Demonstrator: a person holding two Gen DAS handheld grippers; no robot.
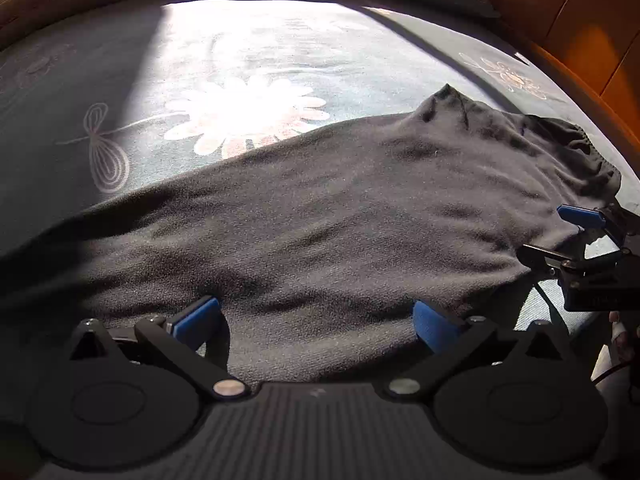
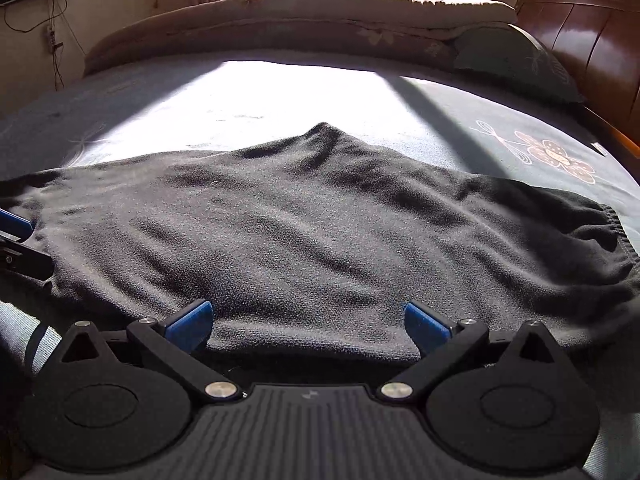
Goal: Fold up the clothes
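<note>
Two hand-held grippers on one dark grey garment [image 2: 304, 232], spread flat on the bed [image 2: 460, 120], near edge toward me. Left to right: my left hand-held gripper [image 1: 316, 320] sits at the garment's near edge, jaws spread wide, blue pads [image 1: 196, 316] clear of the fabric on both sides, cloth lying between them but not pinched. So released, nothing held. My right hand-held gripper [image 2: 308, 320] is the same: jaws wide apart, pads [image 2: 426, 324] resting just above the near hem, no grip on the cloth. In the left wrist view it shows at the garment's right edge, just beside the fabric. Garment has shallow wrinkles across the middle, a small peak at the far edge, a bunched hem [image 2: 608, 236] on the right. Sun patch on the flower-print sheet [image 1: 248, 116] beyond it. Rolled quilt [image 2: 304, 16] along the far side, wooden headboard [image 2: 588, 36] on the right.
</note>
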